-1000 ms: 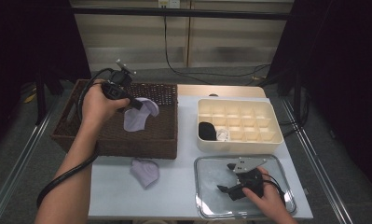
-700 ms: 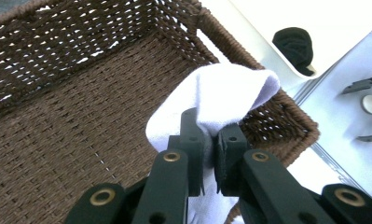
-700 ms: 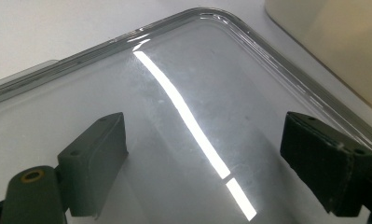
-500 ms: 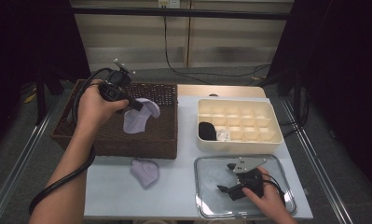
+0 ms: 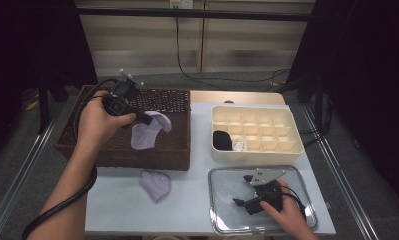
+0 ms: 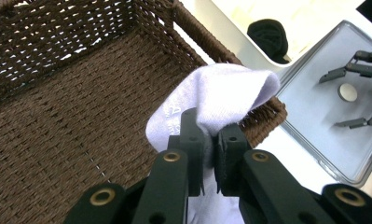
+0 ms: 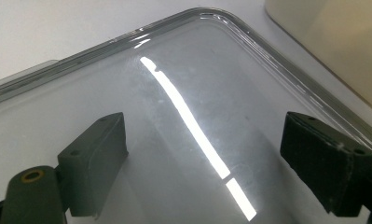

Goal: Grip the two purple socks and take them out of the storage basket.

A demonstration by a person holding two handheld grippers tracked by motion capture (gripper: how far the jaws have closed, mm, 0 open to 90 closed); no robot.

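Observation:
My left gripper point(image 5: 146, 119) point(image 6: 209, 140) is shut on a pale lilac sock point(image 5: 146, 131) point(image 6: 218, 93) and holds it up over the brown wicker basket point(image 5: 87, 150) point(image 6: 58, 112), near its right wall. A second lilac sock point(image 5: 155, 183) lies on the white table in front of the basket. My right gripper point(image 5: 242, 191) point(image 7: 202, 158) rests low over the clear tray point(image 5: 222, 210) point(image 7: 141, 93), jaws wide apart with nothing between them.
A cream divided box point(image 5: 287, 150) stands right of the basket, with a rolled black sock point(image 5: 222, 140) point(image 6: 269, 37) in its front left cell and something white beside it. The table's front edge lies just below the tray.
My left gripper has carried the hanging sock a little to the right and up over the basket. The right gripper has stayed put.

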